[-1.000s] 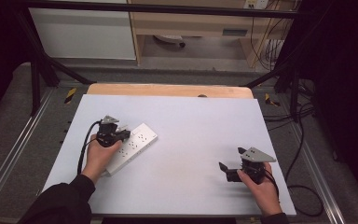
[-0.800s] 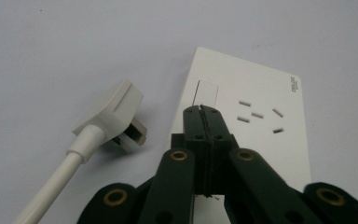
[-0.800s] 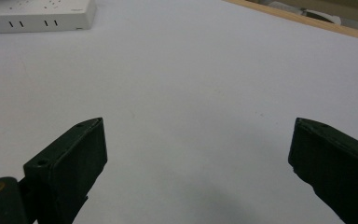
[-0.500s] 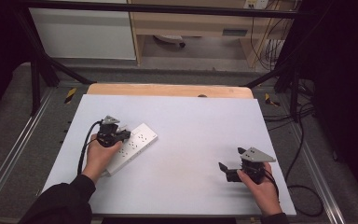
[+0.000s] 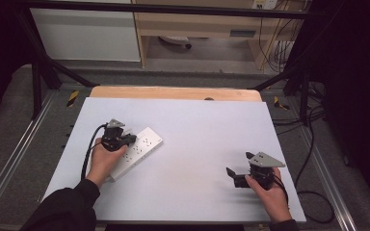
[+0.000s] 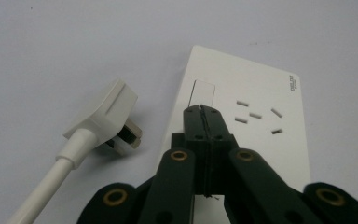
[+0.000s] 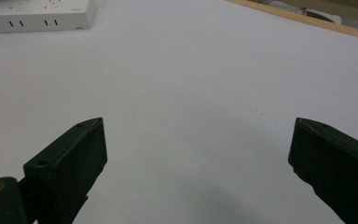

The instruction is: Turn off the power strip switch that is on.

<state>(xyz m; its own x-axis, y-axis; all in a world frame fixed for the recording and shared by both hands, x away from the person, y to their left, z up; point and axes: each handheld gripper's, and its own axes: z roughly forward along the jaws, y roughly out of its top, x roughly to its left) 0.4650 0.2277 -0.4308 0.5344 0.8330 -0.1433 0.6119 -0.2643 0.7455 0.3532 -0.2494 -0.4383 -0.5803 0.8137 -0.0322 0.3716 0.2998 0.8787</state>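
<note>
The left gripper, jaws pressed together and empty, hovers over the power strip, whose long axis runs ahead of it. The loose plug lies just to its left. The right gripper, jaws wide apart, waits well apart from both.

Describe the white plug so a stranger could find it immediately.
Start at the pale table and go to the white power strip on its left half, under the left gripper. The plug lies unplugged beside the strip, white, angular, trailing a round white cable.
</note>
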